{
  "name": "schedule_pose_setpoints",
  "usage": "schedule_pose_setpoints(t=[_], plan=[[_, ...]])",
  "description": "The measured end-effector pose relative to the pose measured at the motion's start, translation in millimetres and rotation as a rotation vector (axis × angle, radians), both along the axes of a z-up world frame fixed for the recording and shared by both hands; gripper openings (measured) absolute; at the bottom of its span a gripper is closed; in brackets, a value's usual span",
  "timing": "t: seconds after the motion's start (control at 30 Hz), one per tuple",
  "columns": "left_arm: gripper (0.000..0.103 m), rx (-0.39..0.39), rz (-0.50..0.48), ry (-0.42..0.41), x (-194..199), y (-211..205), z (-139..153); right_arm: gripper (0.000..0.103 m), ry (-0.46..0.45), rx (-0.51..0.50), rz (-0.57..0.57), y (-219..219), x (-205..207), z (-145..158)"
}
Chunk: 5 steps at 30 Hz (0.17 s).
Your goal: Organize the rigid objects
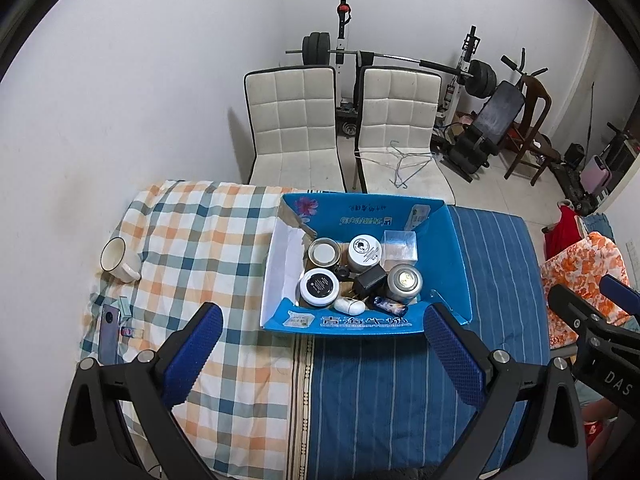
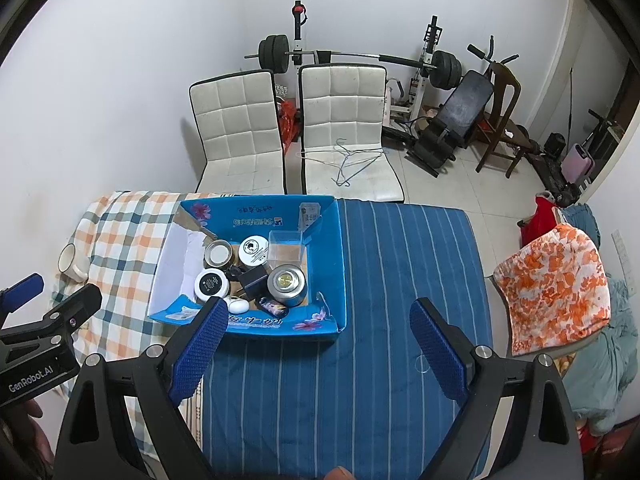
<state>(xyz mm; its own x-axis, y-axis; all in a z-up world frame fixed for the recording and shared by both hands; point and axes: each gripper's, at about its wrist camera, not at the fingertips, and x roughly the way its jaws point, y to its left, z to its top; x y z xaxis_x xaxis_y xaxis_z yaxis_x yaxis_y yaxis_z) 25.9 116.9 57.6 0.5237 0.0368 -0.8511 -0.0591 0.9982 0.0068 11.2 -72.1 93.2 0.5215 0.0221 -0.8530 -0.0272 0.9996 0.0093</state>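
Note:
A blue cardboard box point(image 1: 456, 248) point(image 2: 328, 248) sits on the cloth-covered table and holds round tins, a white jar point(image 1: 363, 253), a black adapter point(image 1: 370, 279), a silver can point(image 1: 404, 283) point(image 2: 286, 284), a clear plastic cube point(image 1: 399, 245) and a white oval case point(image 1: 349, 305). Left of the box a white mug point(image 1: 116, 260) point(image 2: 71, 261) lies on the checked cloth, with a phone point(image 1: 109, 332) and small packets point(image 1: 128, 320) nearer me. My left gripper point(image 1: 320, 356) hovers open and empty just in front of the box. My right gripper point(image 2: 316, 352) is open and empty over the blue striped cloth.
Two white padded chairs point(image 1: 294, 136) point(image 1: 396, 128) stand behind the table, wire hangers point(image 1: 404, 164) on the right one. Weight bench and barbell point(image 1: 400, 58) stand at the back wall. An orange-patterned cloth point(image 2: 556, 288) drapes over something right of the table.

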Motion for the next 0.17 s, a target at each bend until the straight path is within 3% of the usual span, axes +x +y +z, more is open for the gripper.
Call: schedule_pose_setpoints(t=[0.17], plan=[[0.103, -0.001, -0.001, 0.000, 0.5, 0.9, 1.0, 0.094, -0.003, -0.001, -0.002, 0.7, -1.2, 1.6]])
